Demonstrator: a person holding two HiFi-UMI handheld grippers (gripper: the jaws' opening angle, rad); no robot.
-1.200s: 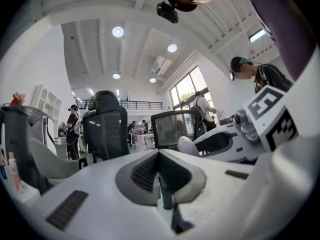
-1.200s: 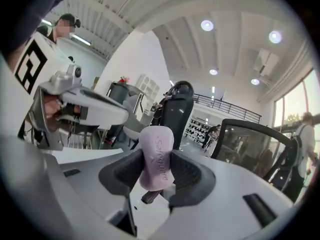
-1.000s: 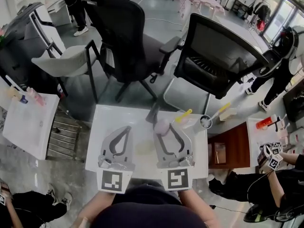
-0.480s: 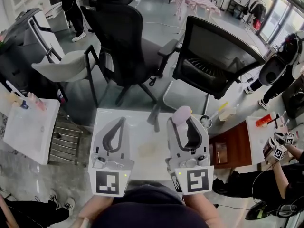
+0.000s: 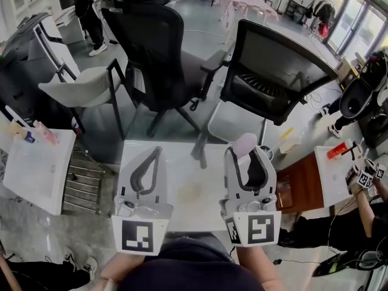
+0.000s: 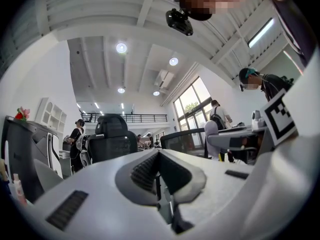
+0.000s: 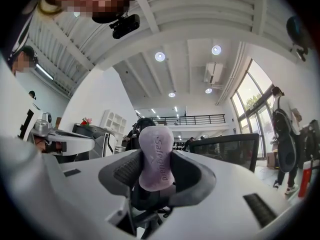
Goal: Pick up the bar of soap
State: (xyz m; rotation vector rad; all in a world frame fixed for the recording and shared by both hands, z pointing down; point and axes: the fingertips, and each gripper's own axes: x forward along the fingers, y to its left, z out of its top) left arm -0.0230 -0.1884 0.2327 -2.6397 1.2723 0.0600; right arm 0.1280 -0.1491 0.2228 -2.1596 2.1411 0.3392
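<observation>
Since a second ago, the right gripper (image 5: 247, 156) has risen and swung toward the right, carrying the pale lilac, waisted oval bar of soap (image 5: 244, 142) off the middle of the white rectangular table (image 5: 182, 162). The soap now sits in the air, above the table's far right corner.

By this reading the pick-up is essentially done: the bar is off the surface and firmly held, and nothing remains beyond keeping the hold steady.

In the right gripper view, the two dark ribbed pads pinch the soap (image 7: 156, 156) at its narrow waist, and its rounded top stands clear above the jaws. The bar looks matte and slightly waxy, with a brand name pressed into its face. The gripper bodies are smooth white plastic.

The left gripper (image 5: 154, 153) hovers over the table's left half. Its ribbed pads are pressed together with nothing between them.

A faint yellowish patch (image 5: 189, 191) marks the otherwise plain tabletop between the two grippers.
</observation>
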